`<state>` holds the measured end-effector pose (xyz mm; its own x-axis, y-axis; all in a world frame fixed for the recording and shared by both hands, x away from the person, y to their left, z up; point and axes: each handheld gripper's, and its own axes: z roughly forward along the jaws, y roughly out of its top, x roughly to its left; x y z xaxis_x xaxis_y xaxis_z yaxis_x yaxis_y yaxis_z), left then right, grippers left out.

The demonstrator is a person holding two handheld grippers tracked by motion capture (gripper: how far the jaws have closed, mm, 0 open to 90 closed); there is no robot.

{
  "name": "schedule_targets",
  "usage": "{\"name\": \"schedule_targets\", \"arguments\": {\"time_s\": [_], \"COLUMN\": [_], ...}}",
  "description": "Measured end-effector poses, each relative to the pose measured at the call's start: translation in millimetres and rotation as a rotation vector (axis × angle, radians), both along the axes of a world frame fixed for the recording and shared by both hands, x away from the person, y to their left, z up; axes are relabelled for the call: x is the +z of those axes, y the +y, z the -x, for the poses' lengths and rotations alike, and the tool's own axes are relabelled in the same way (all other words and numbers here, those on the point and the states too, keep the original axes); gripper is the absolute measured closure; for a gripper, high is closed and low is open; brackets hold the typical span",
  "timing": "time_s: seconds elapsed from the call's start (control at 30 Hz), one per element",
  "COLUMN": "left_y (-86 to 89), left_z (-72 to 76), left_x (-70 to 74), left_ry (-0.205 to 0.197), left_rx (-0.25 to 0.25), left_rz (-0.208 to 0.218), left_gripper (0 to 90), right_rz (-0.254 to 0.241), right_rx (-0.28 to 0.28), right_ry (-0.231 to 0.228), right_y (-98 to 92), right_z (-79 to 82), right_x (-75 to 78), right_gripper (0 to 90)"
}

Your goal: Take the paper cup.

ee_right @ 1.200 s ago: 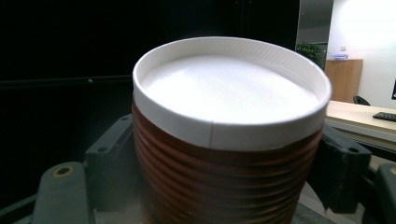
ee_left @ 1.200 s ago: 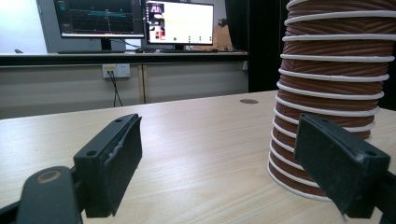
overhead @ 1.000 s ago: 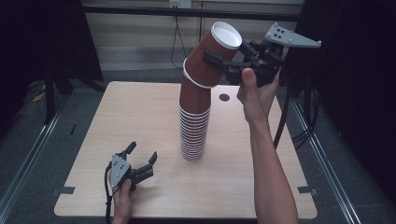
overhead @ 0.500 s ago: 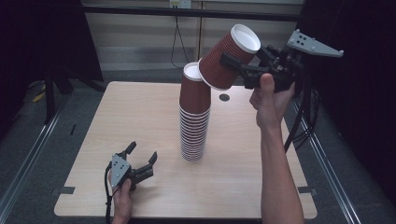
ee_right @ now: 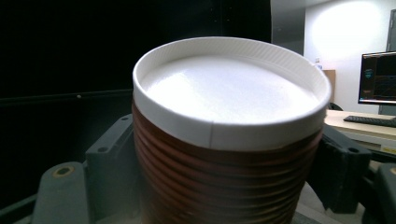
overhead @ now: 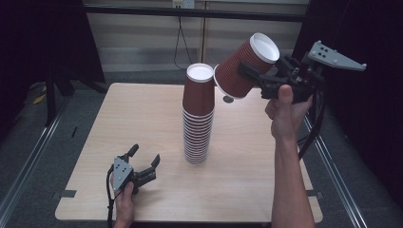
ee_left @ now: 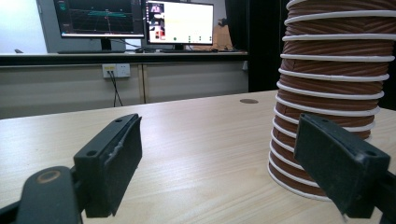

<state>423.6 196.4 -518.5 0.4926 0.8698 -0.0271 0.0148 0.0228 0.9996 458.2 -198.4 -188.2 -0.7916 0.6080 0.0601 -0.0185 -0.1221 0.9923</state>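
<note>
A tall stack of upturned brown ribbed paper cups [overhead: 198, 118] with white rims stands mid-table; its lower part rises at the right of the left gripper view [ee_left: 331, 93]. My right gripper [overhead: 252, 76] is raised right of the stack's top, shut on one tilted brown cup [overhead: 244, 64]. In the right gripper view that cup [ee_right: 229, 140] sits between the two black fingers [ee_right: 112, 168], white base toward the camera. My left gripper [overhead: 145, 154] rests on the table's front left, open, nothing between its pads [ee_left: 116, 158]; the stack stands apart from it.
The light wooden table [overhead: 119, 118] has a small dark disc [overhead: 228, 99] behind the stack. Two lit monitors [ee_left: 177, 21] stand on a far counter. Dark curtains flank the table, and floor rails run along both sides.
My right gripper has carried the cup to the right, off and away from the top of the stack, and tilted it further. The left gripper has stayed where it was.
</note>
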Motion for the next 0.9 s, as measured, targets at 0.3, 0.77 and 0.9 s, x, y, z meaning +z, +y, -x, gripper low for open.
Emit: {"name": "schedule_targets", "arguments": {"time_s": [0.3,0.77,0.9], "left_y": [0.0,-0.1,0.0], "left_z": [-0.1,-0.1,-0.1], "left_x": [0.0,0.1,0.1], "left_ry": [0.000,0.002,0.002], "left_rx": [0.000,0.000,0.001], "left_rz": [-0.001,-0.001,-0.001], "left_gripper": [15.2,15.2,15.2], "right_rz": [0.022,0.025,0.035], "right_rx": [-0.013,-0.014,-0.002], "right_ry": [0.021,0.050,0.066], "right_y": [-8.4,-16.8,-13.7], "right_z": [6.3,16.9,19.5], "right_x": [-8.8,-31.4,-41.0], "right_gripper": [20.6,20.7,20.7]}}
